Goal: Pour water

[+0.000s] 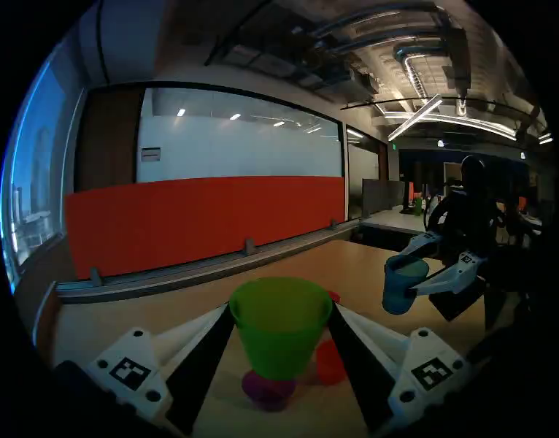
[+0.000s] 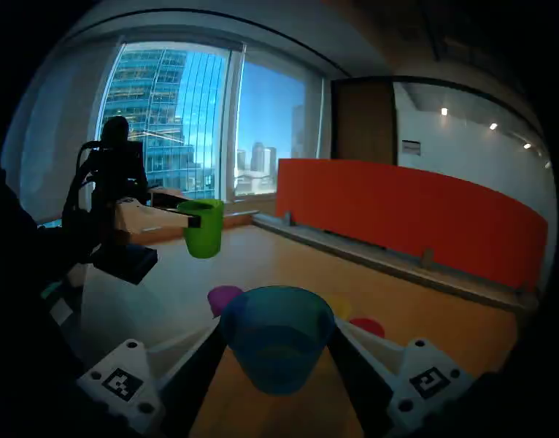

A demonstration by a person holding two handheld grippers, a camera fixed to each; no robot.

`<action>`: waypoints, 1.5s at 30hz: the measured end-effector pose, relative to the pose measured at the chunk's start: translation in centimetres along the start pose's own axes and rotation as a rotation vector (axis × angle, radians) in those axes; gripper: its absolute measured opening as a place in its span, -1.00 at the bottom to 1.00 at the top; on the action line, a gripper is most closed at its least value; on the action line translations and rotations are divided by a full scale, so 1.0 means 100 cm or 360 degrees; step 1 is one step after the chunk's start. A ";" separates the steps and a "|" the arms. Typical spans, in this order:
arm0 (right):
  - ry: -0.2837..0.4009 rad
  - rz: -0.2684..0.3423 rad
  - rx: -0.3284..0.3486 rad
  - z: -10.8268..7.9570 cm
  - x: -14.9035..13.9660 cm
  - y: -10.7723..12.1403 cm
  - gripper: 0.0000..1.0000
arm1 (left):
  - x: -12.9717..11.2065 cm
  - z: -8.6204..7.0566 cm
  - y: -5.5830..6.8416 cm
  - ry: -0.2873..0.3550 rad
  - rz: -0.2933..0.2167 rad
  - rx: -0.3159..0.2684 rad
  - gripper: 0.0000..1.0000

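A green cup is clasped upright between the two fingers of the left gripper, one finger pressing on each side. It is held up above a wooden table. Its inside cannot be seen from the left gripper view.

A blue cup is gripped the same way by the right gripper, also upright and off the table. Whether it holds water is too dim to tell.

The two cups are well apart, facing each other across the table. In the right gripper view the green cup hangs off to the left in front of a bright window.

On the table below lie what look like more small cups: a purple cup, a red cup and a yellow cup. A long orange screen runs along the far edge.

The step looks to be the carry before pouring. Next, the cups likely need bringing close, one rim above the other, then a slow tilt.
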State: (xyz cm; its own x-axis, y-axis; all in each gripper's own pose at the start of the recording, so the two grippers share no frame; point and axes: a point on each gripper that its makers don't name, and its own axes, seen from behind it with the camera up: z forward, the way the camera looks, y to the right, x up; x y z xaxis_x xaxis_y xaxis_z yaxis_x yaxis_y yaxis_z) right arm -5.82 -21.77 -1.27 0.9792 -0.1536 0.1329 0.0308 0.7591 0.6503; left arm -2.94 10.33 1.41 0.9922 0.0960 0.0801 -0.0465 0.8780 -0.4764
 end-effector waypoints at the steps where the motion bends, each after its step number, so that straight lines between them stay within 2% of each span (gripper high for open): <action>1: 0.0011 -0.0001 -0.0002 0.001 0.002 0.000 0.82 | 0.000 -0.001 0.001 0.0004 -0.0008 -0.0003 0.77; 12: 0.0124 -0.0016 -0.0053 0.009 0.019 0.008 0.82 | 0.005 -0.007 0.017 0.0101 -0.0052 -0.0044 0.77; 18: 0.0167 0.0001 -0.0052 0.013 0.028 0.008 0.82 | 0.007 -0.010 0.027 0.0149 -0.0046 -0.0073 0.77; 30: 0.0180 0.0005 -0.0029 0.015 0.036 0.007 0.82 | 0.003 -0.016 0.029 0.0142 -0.0030 -0.0079 0.77; 36: 0.0194 -0.0025 -0.0027 0.015 0.046 0.007 0.82 | -0.001 -0.016 0.031 0.0132 -0.0016 -0.0089 0.77; 45: 0.0224 -0.0085 0.0000 0.019 0.070 0.004 0.82 | -0.006 -0.012 0.042 0.0114 -0.0010 -0.0126 0.77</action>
State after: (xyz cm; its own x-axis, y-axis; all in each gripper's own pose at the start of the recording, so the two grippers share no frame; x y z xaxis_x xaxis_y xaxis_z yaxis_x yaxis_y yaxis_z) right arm 0.67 -23.74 1.39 0.9946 -0.1034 -0.0080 0.0835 0.7523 0.6535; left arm -3.64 13.37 -1.70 0.9983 0.0547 0.0219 -0.0340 0.8385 -0.5439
